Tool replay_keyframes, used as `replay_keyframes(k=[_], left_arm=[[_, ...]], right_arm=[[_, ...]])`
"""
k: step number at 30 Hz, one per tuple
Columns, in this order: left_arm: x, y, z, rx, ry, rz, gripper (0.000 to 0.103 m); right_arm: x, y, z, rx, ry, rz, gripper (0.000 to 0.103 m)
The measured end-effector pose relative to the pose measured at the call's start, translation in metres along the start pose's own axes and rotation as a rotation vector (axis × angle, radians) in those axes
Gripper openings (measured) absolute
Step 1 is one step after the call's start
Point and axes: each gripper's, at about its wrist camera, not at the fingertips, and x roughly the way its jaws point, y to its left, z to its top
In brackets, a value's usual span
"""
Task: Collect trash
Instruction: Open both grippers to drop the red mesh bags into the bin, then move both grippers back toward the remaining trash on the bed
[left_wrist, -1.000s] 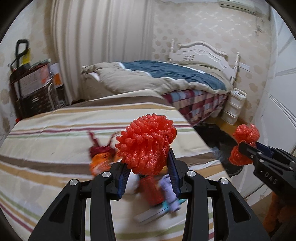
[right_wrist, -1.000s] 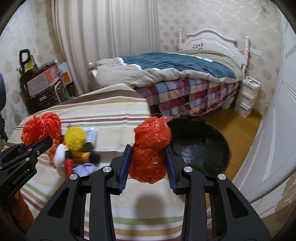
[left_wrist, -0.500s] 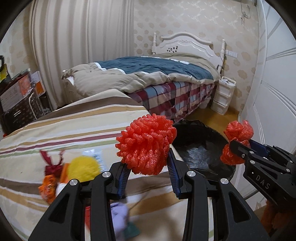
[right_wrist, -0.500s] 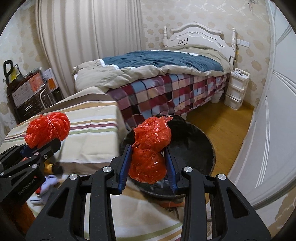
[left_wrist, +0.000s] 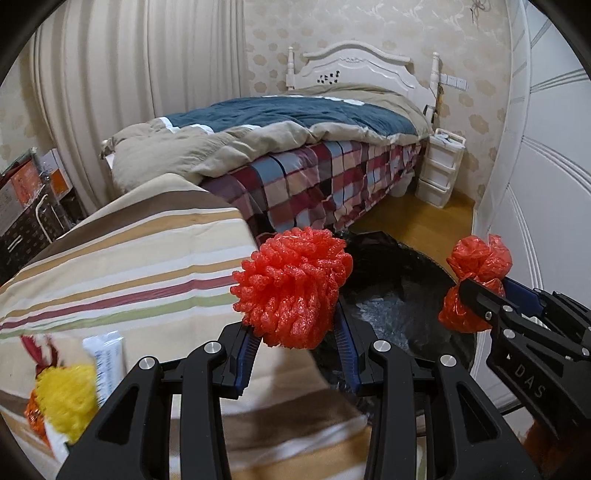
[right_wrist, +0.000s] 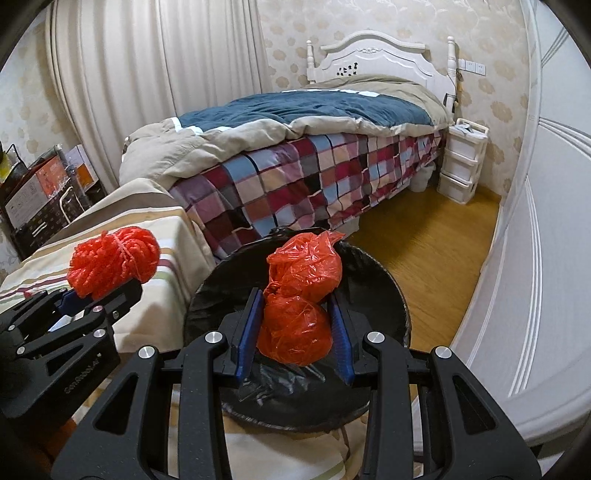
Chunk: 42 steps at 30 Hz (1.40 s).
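My left gripper (left_wrist: 295, 334) is shut on a red foam-net ball (left_wrist: 291, 288), held over the right edge of the striped table (left_wrist: 122, 266), beside the black-lined trash bin (left_wrist: 399, 295). My right gripper (right_wrist: 295, 325) is shut on a knotted red plastic bag (right_wrist: 299, 295), which hangs directly above the open trash bin (right_wrist: 373, 266). In the right wrist view the left gripper (right_wrist: 107, 295) with the red foam-net ball (right_wrist: 114, 262) sits to the left of the bin. The left wrist view shows the right gripper (left_wrist: 480, 299) with the red plastic bag (left_wrist: 476, 284) at the right.
More trash lies on the table at lower left: a yellow foam net (left_wrist: 66, 398), a white packet (left_wrist: 105, 354) and orange wrappers (left_wrist: 35, 413). A bed with a checked cover (right_wrist: 314, 173) stands behind, a white drawer unit (right_wrist: 461, 166) beside it, a white wardrobe (right_wrist: 546, 258) at the right.
Both grippers have swung right, off the table toward the bin, each keeping its load. The bin now lies under the right gripper, and the trash pile has slid to the left edge.
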Motion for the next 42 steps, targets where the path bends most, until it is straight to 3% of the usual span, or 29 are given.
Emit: replay_keyframes(k=[16, 18, 20, 22, 26, 34, 42], left_arm=[[0.044, -0.019, 0.012, 0.044, 0.078, 0.039, 0.041], [0.047, -0.019, 0.012, 0.045, 0.084, 0.044, 0.048], [0.047, -0.017, 0.013, 0.034, 0.080, 0.057, 0.064], [0.045, -0.015, 0.014, 0.023, 0.065, 0.065, 0.072], [0.042, -0.013, 0.015, 0.016, 0.054, 0.085, 0.079], [0.025, 0.000, 0.015, -0.011, 0.039, 0.104, 0.083], [-0.013, 0.024, 0.000, -0.044, 0.020, 0.119, 0.083]], right_arm=[[0.038, -0.020, 0.005, 0.036, 0.051, 0.000, 0.036], [0.039, -0.022, 0.005, 0.040, 0.050, 0.001, 0.036], [0.039, -0.022, 0.006, 0.040, 0.050, -0.001, 0.038], [0.039, -0.023, 0.007, 0.042, 0.043, -0.012, 0.051], [0.035, -0.025, 0.008, 0.045, 0.030, -0.034, 0.053], [0.019, -0.028, 0.009, 0.077, 0.004, -0.067, 0.078], [-0.008, -0.019, -0.002, 0.114, 0.010, -0.033, 0.080]])
